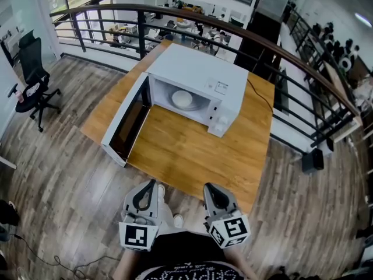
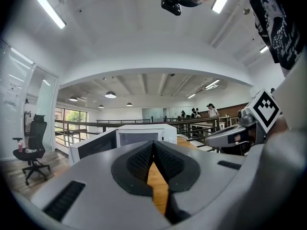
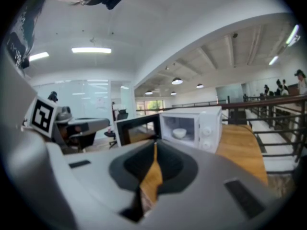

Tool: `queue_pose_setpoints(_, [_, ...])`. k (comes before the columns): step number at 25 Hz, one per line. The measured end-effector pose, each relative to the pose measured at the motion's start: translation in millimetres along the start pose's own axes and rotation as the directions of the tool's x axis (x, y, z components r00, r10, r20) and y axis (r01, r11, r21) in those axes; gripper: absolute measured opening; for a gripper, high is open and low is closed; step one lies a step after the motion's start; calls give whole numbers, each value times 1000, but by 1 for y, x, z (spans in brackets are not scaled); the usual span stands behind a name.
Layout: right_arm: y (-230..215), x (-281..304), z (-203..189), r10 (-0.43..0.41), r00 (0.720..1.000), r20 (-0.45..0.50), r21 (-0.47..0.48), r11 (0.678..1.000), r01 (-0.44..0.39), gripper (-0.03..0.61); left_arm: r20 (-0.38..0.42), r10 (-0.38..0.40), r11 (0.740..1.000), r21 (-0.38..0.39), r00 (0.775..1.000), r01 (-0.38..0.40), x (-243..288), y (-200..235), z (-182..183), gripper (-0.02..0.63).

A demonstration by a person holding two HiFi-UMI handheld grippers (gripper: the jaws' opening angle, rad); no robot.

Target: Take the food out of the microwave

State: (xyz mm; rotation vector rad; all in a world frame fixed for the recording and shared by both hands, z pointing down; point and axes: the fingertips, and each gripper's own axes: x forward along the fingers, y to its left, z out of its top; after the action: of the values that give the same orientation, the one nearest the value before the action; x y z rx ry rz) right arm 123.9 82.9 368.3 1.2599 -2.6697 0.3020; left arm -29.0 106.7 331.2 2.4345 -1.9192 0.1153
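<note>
Presently the left gripper and the right gripper hover just short of the wooden table's near edge, each with jaws pressed together on nothing. Toward the far edge, the white bowl sits inside the microwave, whose door stands open.

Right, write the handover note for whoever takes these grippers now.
Left gripper: shut, empty, near the wooden table's front edge.
Right gripper: shut, empty, level with the left one.
The white microwave oven stands on the table with its door swung wide open to the left. The white bowl sits inside.
Done: door open.
Left: reach in, grip the bowl, bring it out.
</note>
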Motion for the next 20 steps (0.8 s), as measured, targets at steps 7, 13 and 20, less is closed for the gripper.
queue_pose_setpoints(7, [-3,35,5,-15,1000,1,6,1000,15,37,0,-29,999,-21,1000,29,34,29,-4,34])
queue_pose_setpoints(13, [-14,88,15,-58,998,-18,6,998,58,37,9,-73,996,-50,997,74,89,70,-1,34])
queue_pose_setpoints(20, [-26,150,42,-113,993,-25,15,993,113,38,-12,-182,982,-55,983,181,155,103,2,34])
